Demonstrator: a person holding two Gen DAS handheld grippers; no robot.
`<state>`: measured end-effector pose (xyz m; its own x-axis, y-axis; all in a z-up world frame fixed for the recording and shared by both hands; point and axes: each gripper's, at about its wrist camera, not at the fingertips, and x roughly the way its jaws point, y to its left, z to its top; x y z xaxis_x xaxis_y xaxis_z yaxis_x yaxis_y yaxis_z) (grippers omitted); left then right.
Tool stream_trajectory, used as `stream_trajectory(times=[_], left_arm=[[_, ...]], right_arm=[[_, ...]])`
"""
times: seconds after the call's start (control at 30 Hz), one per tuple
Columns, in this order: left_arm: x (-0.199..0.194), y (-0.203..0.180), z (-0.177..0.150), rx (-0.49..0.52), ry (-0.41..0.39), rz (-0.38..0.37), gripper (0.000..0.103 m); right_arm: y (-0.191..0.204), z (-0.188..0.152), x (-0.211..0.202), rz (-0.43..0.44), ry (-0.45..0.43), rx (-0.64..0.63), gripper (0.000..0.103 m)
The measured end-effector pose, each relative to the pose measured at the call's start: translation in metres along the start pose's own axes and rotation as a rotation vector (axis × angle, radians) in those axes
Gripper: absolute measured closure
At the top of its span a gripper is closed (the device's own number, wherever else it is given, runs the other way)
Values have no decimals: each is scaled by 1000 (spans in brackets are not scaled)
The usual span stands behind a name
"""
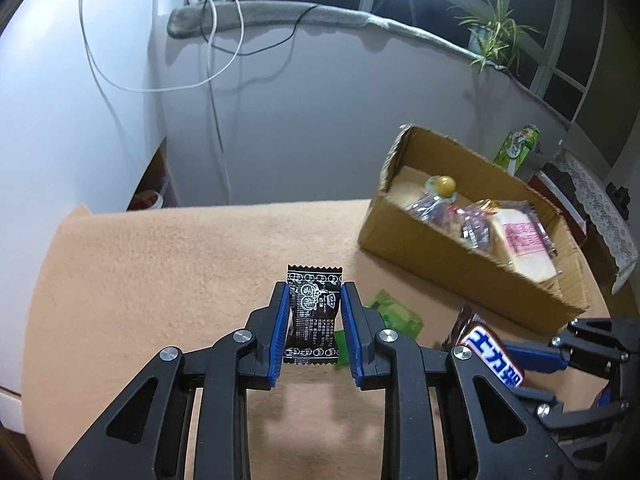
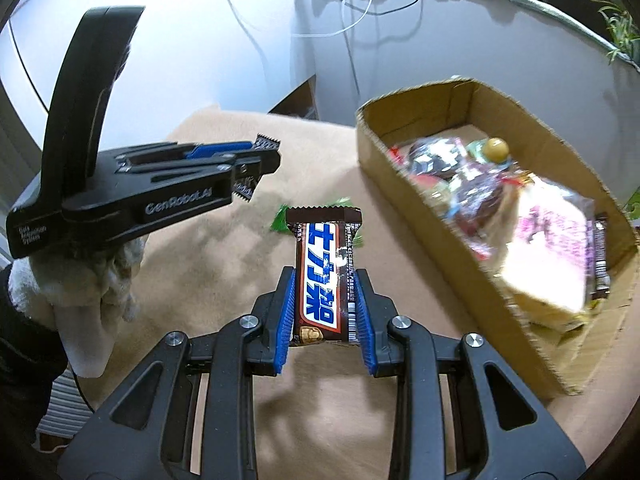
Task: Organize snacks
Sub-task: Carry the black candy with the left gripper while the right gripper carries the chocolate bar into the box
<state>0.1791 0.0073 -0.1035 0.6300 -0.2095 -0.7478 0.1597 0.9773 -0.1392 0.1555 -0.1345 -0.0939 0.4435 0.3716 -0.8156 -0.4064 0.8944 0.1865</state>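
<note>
both grippers, left gripper point(image 1: 314, 312) clamping a black sachet point(image 1: 313, 314), right gripper point(image 2: 326, 300) a chocolate bar point(image 2: 325, 276), carry snacks mid-air; next, release into the cardboard box point(image 2: 400, 160).

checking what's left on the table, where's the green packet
The green packet lies on the tan cloth, just beyond the left gripper, left of the cardboard box.

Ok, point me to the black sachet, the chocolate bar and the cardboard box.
black sachet point(image 1: 313, 312), left wrist view, on its printed middle.
chocolate bar point(image 2: 323, 276), right wrist view, on the blue label.
cardboard box point(image 2: 404, 168), right wrist view, on its near outer wall.
</note>
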Motion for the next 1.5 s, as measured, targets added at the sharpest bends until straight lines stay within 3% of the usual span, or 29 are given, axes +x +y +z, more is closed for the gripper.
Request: stream_trajectory(times=[0.33, 0.83, 1.5], left_arm=[[-20, -32, 13, 45, -54, -48, 79], [-26, -67, 29, 84, -98, -114, 79], [14, -86, 65, 96, -73, -125, 79]], right_arm=[[-35, 21, -38, -67, -79, 47, 74], [-100, 29, -69, -185, -128, 101, 74], [-158, 56, -35, -209, -78, 152, 74]])
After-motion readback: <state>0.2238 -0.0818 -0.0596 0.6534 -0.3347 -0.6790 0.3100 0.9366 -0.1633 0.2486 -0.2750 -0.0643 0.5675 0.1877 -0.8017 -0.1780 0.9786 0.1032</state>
